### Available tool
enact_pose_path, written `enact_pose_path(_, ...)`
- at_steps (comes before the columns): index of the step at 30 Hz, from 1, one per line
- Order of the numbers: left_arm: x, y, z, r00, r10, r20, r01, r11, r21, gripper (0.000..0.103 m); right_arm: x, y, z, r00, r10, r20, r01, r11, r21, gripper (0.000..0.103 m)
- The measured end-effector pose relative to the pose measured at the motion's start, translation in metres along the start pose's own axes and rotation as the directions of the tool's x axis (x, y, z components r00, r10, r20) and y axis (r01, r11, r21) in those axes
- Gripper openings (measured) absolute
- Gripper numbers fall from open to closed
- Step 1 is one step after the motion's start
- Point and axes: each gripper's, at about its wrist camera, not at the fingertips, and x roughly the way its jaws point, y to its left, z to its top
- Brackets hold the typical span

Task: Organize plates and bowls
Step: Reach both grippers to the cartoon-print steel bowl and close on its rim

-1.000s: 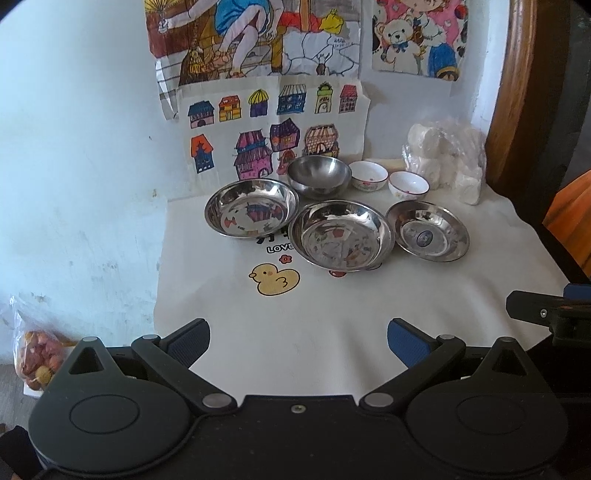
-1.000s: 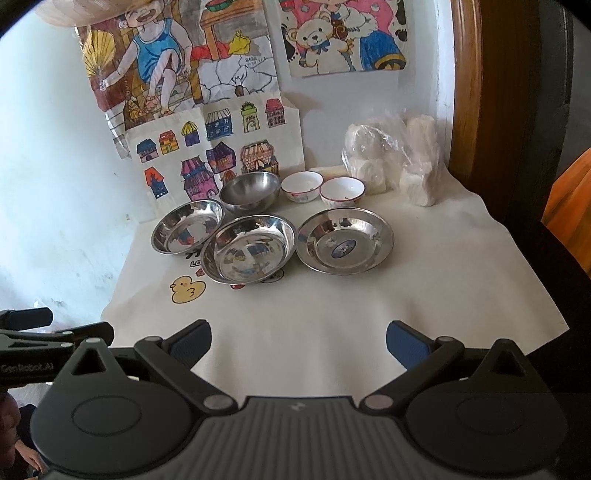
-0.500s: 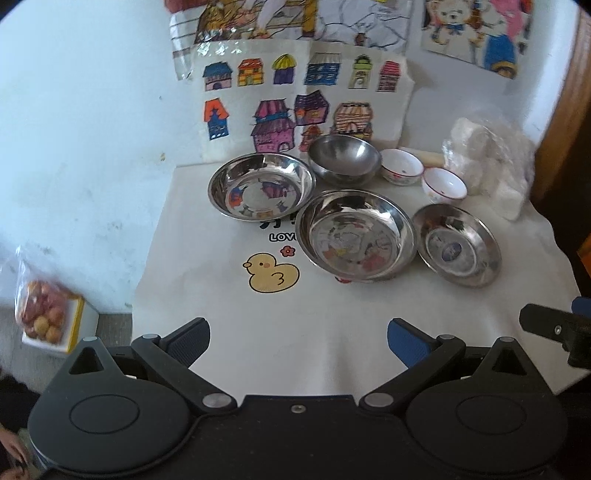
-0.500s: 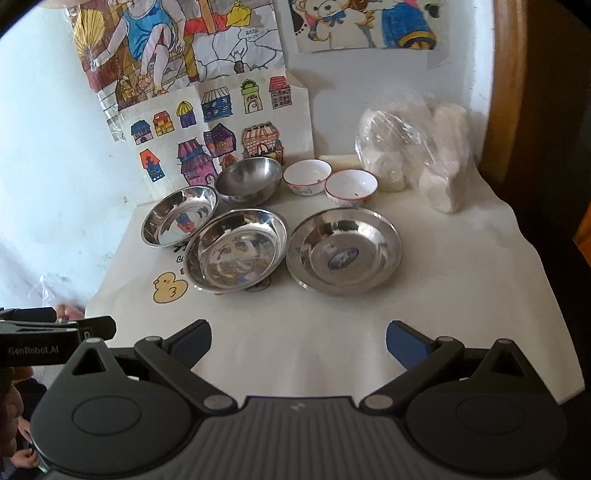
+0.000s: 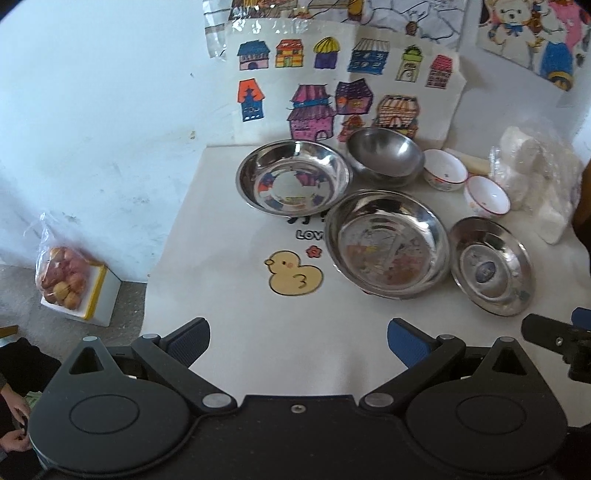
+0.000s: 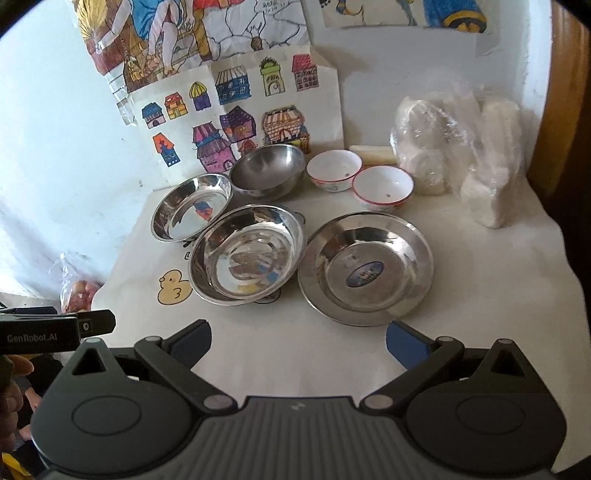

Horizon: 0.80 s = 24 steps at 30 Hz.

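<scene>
From the left wrist we look down and forward over the table's near left edge; from the right wrist we stand nearer, facing the wall; both views share the middle steel dish (image 5: 388, 243) (image 6: 247, 254) and the duck print (image 5: 294, 277) (image 6: 174, 288).

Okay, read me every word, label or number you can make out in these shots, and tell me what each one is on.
"GenRobot.AI": on the left claw's body, seen from the right wrist.
"LOV", cut off by a steel bowl: on the tablecloth.
"3": on the yellow duck print.
Blue sticker in the steel plate: too blurred to read.
Small writing on the wall drawing: unreadable.
</scene>
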Motion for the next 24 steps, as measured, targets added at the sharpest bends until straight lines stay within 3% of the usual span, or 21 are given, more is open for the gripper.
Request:
enact_pose_path(9,0.049,0.033,0.053,1.0,-0.009,-0.02,0.01,0.999,0.04,0.102,0.045,0.022,0.029,0.998,-0.055,0.008,0.054,0.997,0.048,0.103)
enact_pose_path(15,0.083,0.056,0.09,1.0,0.004,0.014,-0.006,0.989,0.145,0.102,0.082,0.041,0.045,0.996,-0.088,0.002,0.087,0.992,0.093,0.103)
enact_pose_path(24,0.146,0.092,0.134,1.0,-0.008,0.001,0.007,0.974,0.227,0.102,0.137,0.076,0.081,1.0,-0.005,0.0,0.005,0.999,0.05,0.103)
